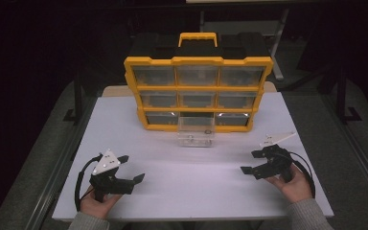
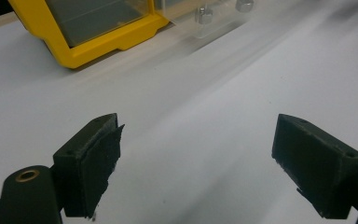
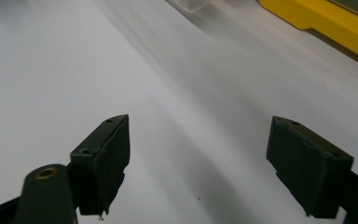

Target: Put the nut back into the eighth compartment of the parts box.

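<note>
- The clear plastic drawer (image 1: 196, 130) sits pulled out of the bottom row's middle slot of the yellow organizer cabinet (image 1: 197, 92), jutting forward over the white table (image 1: 182, 182); it is well apart from both grippers, roughly midway between them and farther back
- Inside the drawer small metal parts (image 2: 204, 14) show in the left gripper view, upright and cylinder-like (too blurred to name more exactly)
- The cabinet stands upright at the table's back edge with three rows of three see-through drawers and a yellow carry handle (image 1: 198, 37) on top; no readable brand, label or writing shows on it or on the drawers
- The right gripper (image 1: 253, 162) is held low over the table's right side, its jaws pointing inward toward the table's middle; they stand wide apart with only bare table between them, as the right gripper view confirms
- The right hand (image 1: 294, 183) grips the tool from behind, its grey sleeve (image 1: 307, 215) entering from the bottom edge, and the pale three-cornered plate tilts up above the tool
- The left gripper (image 1: 132, 167) hovers over the table's left side, jaws aimed to the right and slightly back, also spread wide and holding nothing
- The left hand (image 1: 97, 200) wraps the handle from below, its cable looping out to the left
</note>
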